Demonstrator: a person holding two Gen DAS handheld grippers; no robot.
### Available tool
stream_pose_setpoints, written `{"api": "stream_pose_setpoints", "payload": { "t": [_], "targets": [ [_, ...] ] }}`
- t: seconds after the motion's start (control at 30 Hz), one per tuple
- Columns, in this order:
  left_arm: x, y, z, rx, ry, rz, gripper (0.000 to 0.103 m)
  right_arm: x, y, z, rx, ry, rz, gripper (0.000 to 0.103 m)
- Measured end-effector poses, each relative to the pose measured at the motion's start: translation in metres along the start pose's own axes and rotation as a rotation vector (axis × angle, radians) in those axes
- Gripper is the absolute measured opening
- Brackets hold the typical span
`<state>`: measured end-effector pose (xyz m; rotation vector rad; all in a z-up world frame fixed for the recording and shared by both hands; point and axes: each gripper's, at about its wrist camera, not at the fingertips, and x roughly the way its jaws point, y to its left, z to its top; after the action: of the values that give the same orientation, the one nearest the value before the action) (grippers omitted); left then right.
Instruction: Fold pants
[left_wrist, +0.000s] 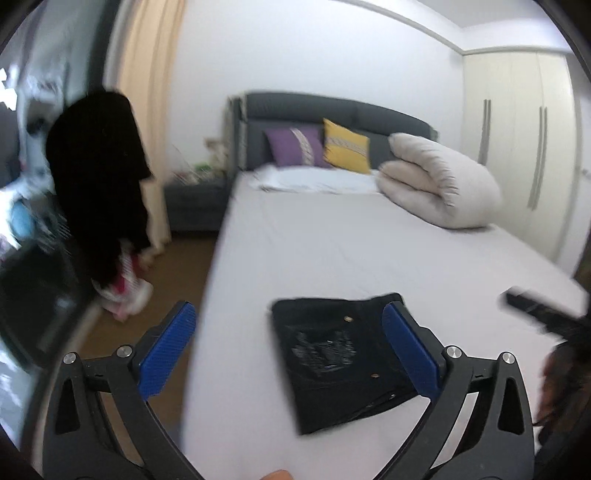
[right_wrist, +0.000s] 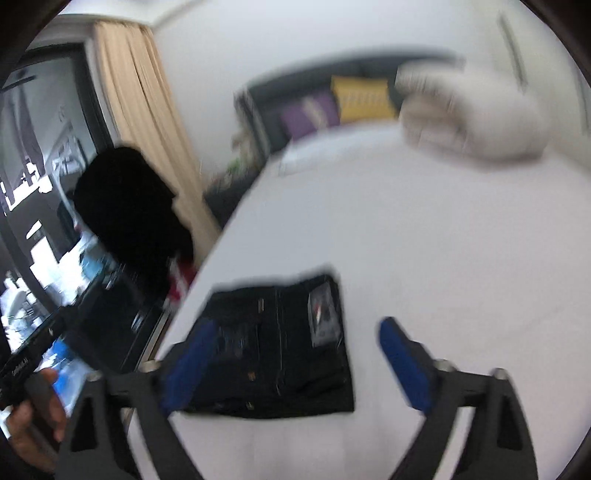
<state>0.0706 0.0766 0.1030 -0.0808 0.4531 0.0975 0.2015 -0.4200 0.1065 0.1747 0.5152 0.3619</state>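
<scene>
Black denim pants (left_wrist: 343, 362), folded into a compact rectangle, lie near the bed's (left_wrist: 332, 243) left edge. Both blue-padded grippers, left (left_wrist: 291, 354) and right (right_wrist: 295, 365), hang wide open, empty; fold apparently complete, though blurred.

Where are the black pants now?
The folded pants lie on the bed near its foot and left edge, in both views, under the open left gripper and right gripper.

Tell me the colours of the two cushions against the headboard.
One purple cushion and one yellow cushion, each with a pale patterned stripe. The left wrist view shows them best.
</scene>
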Motion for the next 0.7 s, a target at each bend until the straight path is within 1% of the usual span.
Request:
{"api": "stream_pose_setpoints", "payload": {
  "t": [0.03,0.07,0.1,0.13,0.17,0.23,0.3,0.33,0.4,0.5,0.57,0.63,0.7],
  "targets": [
    [-0.016,0.002,0.000,0.016,0.000,0.033,0.103,-0.020,0.006,0.005,-0.024,-0.068,-0.008,0.103],
    [-0.029,0.004,0.000,0.025,0.002,0.061,0.103,-0.033,0.011,0.009,-0.043,-0.107,-0.016,0.103],
    [-0.042,0.000,-0.002,0.036,0.013,0.127,0.103,-0.052,0.020,0.012,-0.073,-0.153,-0.035,0.103],
    [-0.052,-0.002,-0.002,0.042,0.024,0.167,0.103,-0.061,0.027,0.015,-0.094,-0.177,-0.049,0.103],
    [-0.059,-0.002,-0.002,0.041,0.035,0.179,0.103,-0.075,0.035,0.016,-0.124,-0.207,-0.064,0.103],
    [-0.075,0.000,-0.004,0.016,0.074,0.175,0.103,-0.101,0.044,0.017,-0.176,-0.265,-0.082,0.103],
    [-0.086,-0.003,-0.011,-0.005,0.106,0.178,0.103,-0.122,0.052,0.017,-0.180,-0.297,-0.084,0.103],
    [-0.089,-0.005,-0.016,-0.008,0.119,0.181,0.103,-0.129,0.053,0.016,-0.171,-0.299,-0.075,0.103],
    [-0.095,-0.008,-0.026,-0.009,0.144,0.195,0.103,-0.139,0.055,0.009,-0.160,-0.276,-0.066,0.103],
    [-0.102,-0.018,-0.046,-0.009,0.188,0.184,0.103,-0.140,0.057,-0.007,-0.142,-0.179,-0.086,0.103],
    [-0.102,-0.025,-0.061,-0.007,0.222,0.166,0.103,-0.135,0.057,-0.017,-0.117,-0.110,-0.103,0.103],
    [-0.094,-0.032,-0.074,-0.003,0.247,0.155,0.103,-0.128,0.054,-0.026,-0.090,-0.055,-0.129,0.103],
    [-0.090,-0.036,-0.080,-0.005,0.256,0.149,0.103,-0.122,0.053,-0.034,-0.082,-0.027,-0.143,0.103]
  ]
}}
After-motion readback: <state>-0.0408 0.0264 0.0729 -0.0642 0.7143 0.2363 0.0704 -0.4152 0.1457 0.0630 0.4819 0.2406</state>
